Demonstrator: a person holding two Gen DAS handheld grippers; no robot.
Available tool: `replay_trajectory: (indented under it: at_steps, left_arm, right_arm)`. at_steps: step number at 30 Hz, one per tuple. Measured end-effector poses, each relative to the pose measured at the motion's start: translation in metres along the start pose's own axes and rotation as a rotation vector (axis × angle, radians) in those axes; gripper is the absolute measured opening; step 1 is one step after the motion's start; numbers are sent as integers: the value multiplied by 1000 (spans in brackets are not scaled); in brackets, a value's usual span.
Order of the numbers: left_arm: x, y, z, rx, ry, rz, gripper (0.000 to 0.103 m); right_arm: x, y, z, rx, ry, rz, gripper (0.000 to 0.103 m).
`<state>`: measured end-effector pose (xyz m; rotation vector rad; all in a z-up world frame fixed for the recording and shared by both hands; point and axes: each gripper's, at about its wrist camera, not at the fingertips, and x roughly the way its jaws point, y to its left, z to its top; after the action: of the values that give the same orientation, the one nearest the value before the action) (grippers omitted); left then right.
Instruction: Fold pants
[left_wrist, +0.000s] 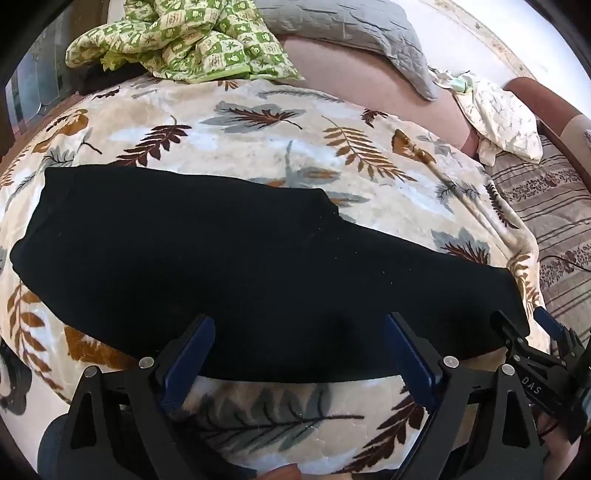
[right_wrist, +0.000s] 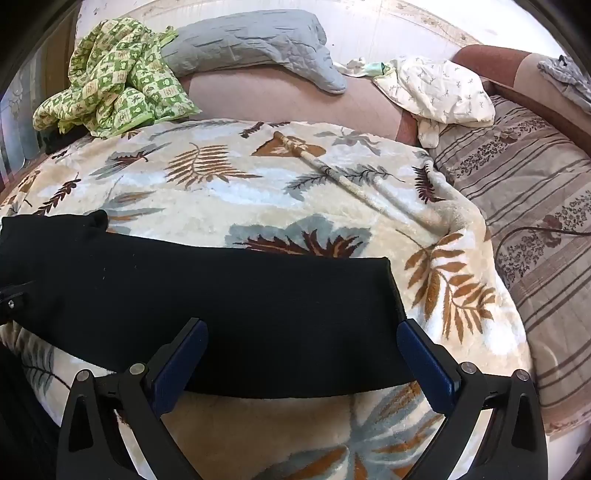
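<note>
black pants flat on the leaf blanket, both my claws wide

black knit pants (left_wrist: 221, 258) lie spread flat across the cream plush blanket with brown and grey leaf print (left_wrist: 258, 140), stretched sideways in front of me. my left claw (left_wrist: 299, 325) hangs tilted down over the near edge of the dark cloth, blue-padded jaws spread wide, nothing pinched between them; whether the tips brush the fabric i cannot tell. my right claw (right_wrist: 303, 328) stands the same way, jaws wide apart over the near hem, close to the squared end of the pants (right_wrist: 384, 280), gripping nothing.

in the left view my right claw shows at the far right, just beside that same end of the pants. farther back, a crumpled green and cream patterned quilt (right_wrist: 110, 88) sits heaped at the blanket's far left corner, touching a grey quilted pillow (right_wrist: 251, 40) that leans on the pinkish sofa back (right_wrist: 280, 96). a white cloth with small sprig print (right_wrist: 439, 88) lies bunched to the right, above a striped brown floral cover (right_wrist: 535, 206) with a thin dark cable (right_wrist: 532, 230) across it.
</note>
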<state>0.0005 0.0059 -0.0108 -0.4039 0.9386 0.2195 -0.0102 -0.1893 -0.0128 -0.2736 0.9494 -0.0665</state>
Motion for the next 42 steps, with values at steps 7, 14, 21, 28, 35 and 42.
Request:
replay_trajectory:
  at_steps: [7, 14, 21, 28, 35, 42]
  left_arm:
    - [2, -8, 4, -5, -3, 14, 92]
    - [2, -14, 3, 22, -16, 76, 92]
    - [-3, -23, 1, 54, -21, 123, 92]
    - [1, -19, 2, 57, -14, 127, 92]
    - [-1, -16, 4, 40, -11, 106, 92]
    - [1, -17, 2, 50, -3, 118, 92]
  right_arm:
    - [4, -2, 1, -1, 6, -8, 103]
    - [5, 4, -1, -1, -1, -8, 103]
    - [2, 3, 4, 16, -20, 18, 103]
    - [1, 6, 2, -8, -30, 11, 103]
    - [5, -7, -1, 31, -20, -8, 102]
    - [2, -4, 0, 24, -32, -3, 103]
